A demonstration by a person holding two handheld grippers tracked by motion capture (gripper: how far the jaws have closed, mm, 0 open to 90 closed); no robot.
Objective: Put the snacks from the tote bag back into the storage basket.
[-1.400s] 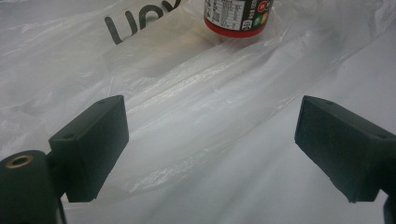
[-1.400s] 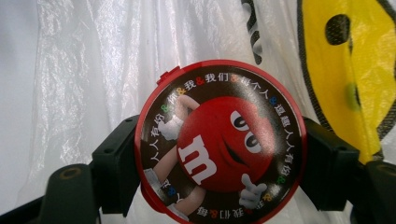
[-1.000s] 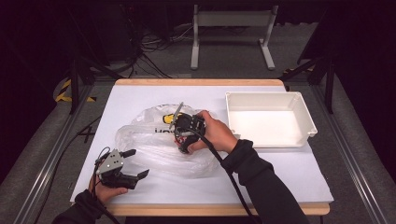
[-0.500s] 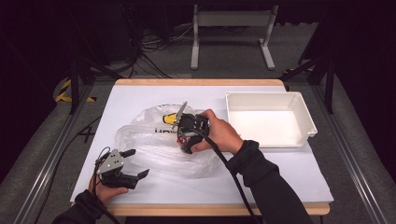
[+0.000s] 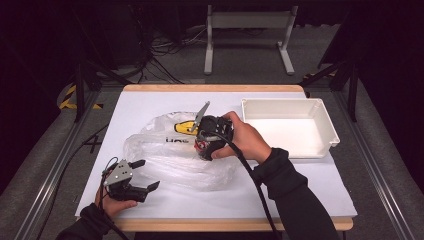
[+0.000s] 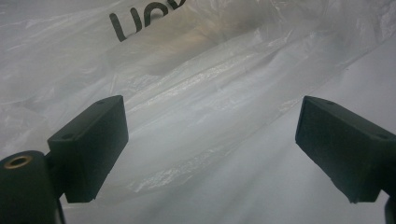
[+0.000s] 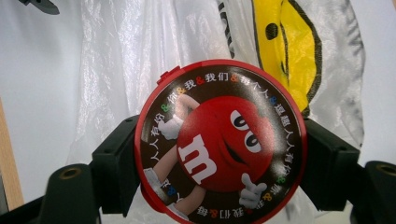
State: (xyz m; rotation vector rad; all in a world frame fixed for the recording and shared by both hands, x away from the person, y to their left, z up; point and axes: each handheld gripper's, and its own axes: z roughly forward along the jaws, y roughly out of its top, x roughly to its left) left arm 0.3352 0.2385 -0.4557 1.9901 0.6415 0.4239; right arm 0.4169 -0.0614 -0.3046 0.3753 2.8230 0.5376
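Observation:
A crumpled clear plastic bag with a yellow smiley print and black letters lies in the middle of the white table. My right gripper hangs over the bag, shut on a round red candy tin with a red cartoon figure on its lid; both jaws press its rim. A small part of the tin shows red under the hand in the high view. My left gripper rests at the table's front left, open, its jaws wide apart at the bag's near edge with nothing between them.
A white rectangular tray stands at the right of the table, with nothing in it. The table's wooden front edge runs below the hands. Black frame rails flank the table, and a metal stand and cables lie on the floor behind.
My right gripper has risen a little with the tin, lifting off the bag. The left gripper has kept still.

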